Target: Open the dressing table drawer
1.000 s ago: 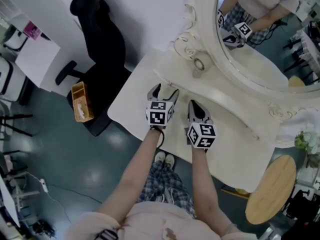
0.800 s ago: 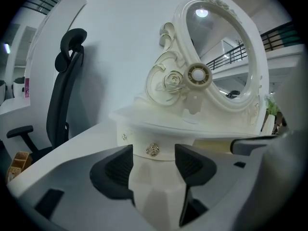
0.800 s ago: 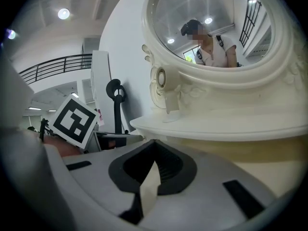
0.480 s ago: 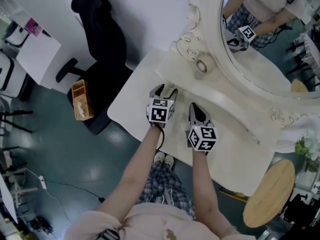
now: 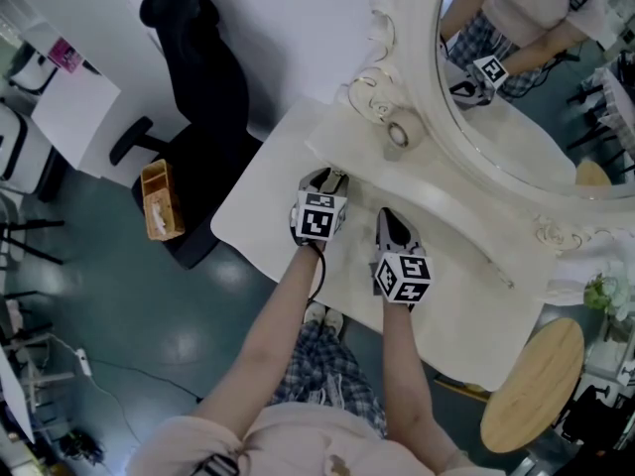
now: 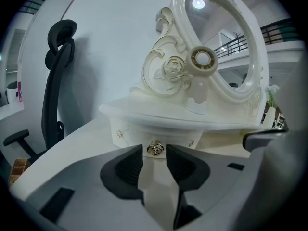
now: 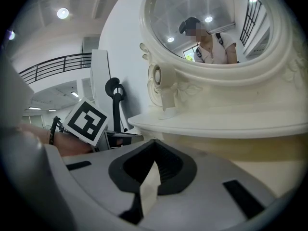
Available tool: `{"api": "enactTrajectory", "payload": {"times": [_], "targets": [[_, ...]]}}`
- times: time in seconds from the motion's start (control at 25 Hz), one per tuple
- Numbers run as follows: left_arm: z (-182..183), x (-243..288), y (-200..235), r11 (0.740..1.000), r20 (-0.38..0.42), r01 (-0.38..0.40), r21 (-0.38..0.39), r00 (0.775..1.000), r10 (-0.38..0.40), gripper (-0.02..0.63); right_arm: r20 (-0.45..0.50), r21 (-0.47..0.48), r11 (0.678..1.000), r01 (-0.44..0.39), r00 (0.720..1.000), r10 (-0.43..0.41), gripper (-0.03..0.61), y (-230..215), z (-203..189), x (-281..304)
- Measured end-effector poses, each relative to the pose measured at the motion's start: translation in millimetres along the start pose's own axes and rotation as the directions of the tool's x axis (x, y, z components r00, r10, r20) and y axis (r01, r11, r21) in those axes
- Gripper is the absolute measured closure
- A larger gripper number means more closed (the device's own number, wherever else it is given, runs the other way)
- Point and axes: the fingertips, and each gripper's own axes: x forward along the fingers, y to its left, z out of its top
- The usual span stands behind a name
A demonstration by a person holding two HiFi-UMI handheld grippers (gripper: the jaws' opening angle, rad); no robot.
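Note:
The cream dressing table (image 5: 260,216) carries a low upper tier with a small drawer front (image 6: 126,133), which bears a gold knob (image 6: 154,148). In the left gripper view my left gripper (image 6: 154,154) points straight at that knob. The knob sits between the two dark fingertips with a thin gap on either side, and the jaws are closing. From the head view the left gripper (image 5: 325,178) reaches the tier's front edge. Beside it to the right, my right gripper (image 5: 388,216) hovers over the tabletop; its jaws (image 7: 153,144) are shut with nothing between them.
An ornate oval mirror (image 5: 536,87) rises behind the tier and reflects the person and grippers. A black office chair (image 5: 198,77) and a wooden box (image 5: 159,201) stand left of the table. A round wooden stool (image 5: 536,375) stands at the lower right, a white desk (image 5: 69,117) at the far left.
The left gripper's fingers, spread wide a second ago, have drawn much closer together around the knob, and the gripper has sunk slightly. The right gripper has stayed put.

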Motion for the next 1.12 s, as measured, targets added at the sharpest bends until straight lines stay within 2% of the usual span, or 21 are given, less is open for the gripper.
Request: {"api": "enactTrajectory", "payload": {"times": [0.28, 1.12], "targets": [[-0.1, 1.9, -2.5, 1.0, -0.011, 0.008, 0.019, 1.0, -0.008, 0.495, -0.001, 0.0, 1.0, 0.002, 1.0, -0.002, 0.563, -0.8, -2.2, -1.9], [-13.0, -15.8, -1.3, 1.0, -0.015, 0.022, 0.014, 1.0, -0.022, 0.503, 0.002, 0.008, 0.999, 0.035, 0.999, -0.035, 0.563, -6.5, -4.4, -14.9]]}}
